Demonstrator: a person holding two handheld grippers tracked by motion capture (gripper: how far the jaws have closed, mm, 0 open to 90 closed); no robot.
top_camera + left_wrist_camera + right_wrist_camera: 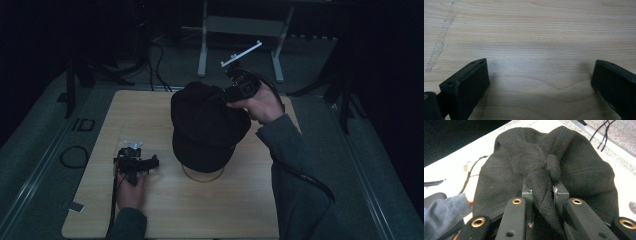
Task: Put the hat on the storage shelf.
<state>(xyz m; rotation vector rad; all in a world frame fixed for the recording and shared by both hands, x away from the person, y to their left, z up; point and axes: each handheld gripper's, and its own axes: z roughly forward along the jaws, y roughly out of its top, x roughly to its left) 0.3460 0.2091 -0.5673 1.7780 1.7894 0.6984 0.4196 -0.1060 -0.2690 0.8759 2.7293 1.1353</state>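
Observation:
A black cloth hat (207,127) sits on a stand with a brass ring base (202,175) in the middle of the wooden table (225,210). My right gripper (222,96) reaches in at the hat's far right side. In the right gripper view it (543,191) is shut on a bunched fold of the hat (574,170), with the fabric pinched between the pads. My left gripper (136,159) rests low on the table to the hat's left. Its jaws stand wide open over bare wood (539,82), with nothing between them.
A pale scuff mark (440,42) runs along the wood at the left. A coiled cable (74,156) lies on the floor left of the table. A metal frame's legs (240,45) stand behind it. A grey-blue sleeve (444,207) shows beyond the hat.

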